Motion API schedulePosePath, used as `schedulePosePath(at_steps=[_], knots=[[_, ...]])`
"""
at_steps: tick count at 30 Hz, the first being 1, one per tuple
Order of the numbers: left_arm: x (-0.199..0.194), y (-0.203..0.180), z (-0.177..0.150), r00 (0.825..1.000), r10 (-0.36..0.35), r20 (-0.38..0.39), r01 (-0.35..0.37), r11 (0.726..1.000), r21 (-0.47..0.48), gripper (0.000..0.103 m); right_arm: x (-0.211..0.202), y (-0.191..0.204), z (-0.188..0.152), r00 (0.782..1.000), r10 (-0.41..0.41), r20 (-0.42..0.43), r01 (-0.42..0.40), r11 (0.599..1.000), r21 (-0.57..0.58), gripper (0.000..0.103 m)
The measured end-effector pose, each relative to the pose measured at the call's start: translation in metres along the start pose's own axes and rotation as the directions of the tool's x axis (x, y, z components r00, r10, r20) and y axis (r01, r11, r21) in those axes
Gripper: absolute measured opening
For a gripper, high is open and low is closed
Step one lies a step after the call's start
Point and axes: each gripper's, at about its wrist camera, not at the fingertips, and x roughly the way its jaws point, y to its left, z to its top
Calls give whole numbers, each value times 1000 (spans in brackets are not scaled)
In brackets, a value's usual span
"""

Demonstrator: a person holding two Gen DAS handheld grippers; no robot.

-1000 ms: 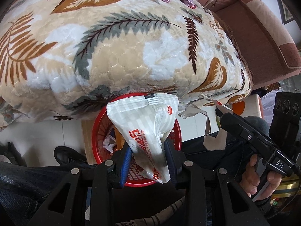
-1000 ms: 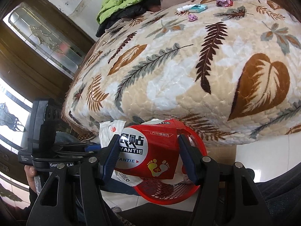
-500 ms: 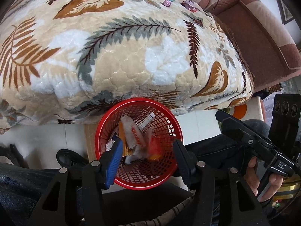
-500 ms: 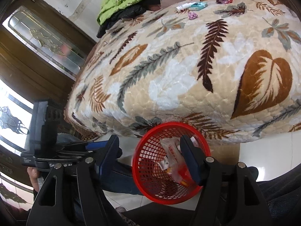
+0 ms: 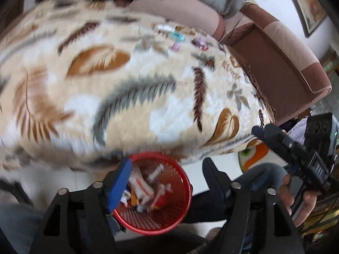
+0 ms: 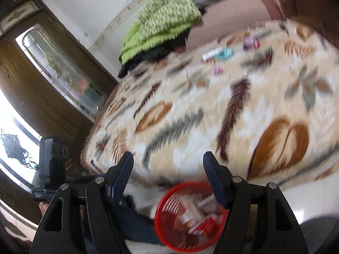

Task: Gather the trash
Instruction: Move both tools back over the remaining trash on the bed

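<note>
The left tongs [image 5: 167, 169] stand wide and empty; their jaws have just been opening, and nothing lies between them. The right tongs [image 6: 168, 165] are also wide apart and hold nothing. Below both sits the red mesh basket [image 5: 180, 218], on the floor at the near edge of the leaf-patterned blanket [image 5: 127, 97]. In it lie collected wrappers [image 5: 142, 186], white and red packets jumbled together, with a red box [image 6: 204, 225] near the front.

The remaining trash [image 5: 178, 36] lies at the far side of the blanket, near the sofa back: a small teal piece, pinkish-purple crinkled wrappers [image 6: 251, 42] and a white tube-like piece [image 6: 210, 54]. Both views are blurred, so their exact shapes are hard to tell.

The pieces look small, light and shiny, and the plush blanket is soft. Tongs pressed down may pinch the pile along with a wrapper, or push it deeper into the fabric. A thin wrapper may slip from wide pads on the long carry back to the basket. The two tongs reaching for the same cluster could also knock together.
</note>
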Motion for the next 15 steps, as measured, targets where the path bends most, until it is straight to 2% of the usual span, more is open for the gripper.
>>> schedulePosePath(at_steps=[4,9,12,15], knots=[[-7,-17,33,999,29,31,-31,997,64,77,-11,-6,41,998,-23,62,25,999,-24,67],[-9,-30,76,992,64,105,-74,992,98,77,-21,-22,84,989,-45,140,43,999,16,68],[-3,-35,105,992,57,114,-67,994,87,77,-22,-32,113,976,-96,194,100,995,-12,80],[7,-45,137,991,48,125,-61,994,95,77,-11,-45,139,970,-139,201,150,988,-42,82]])
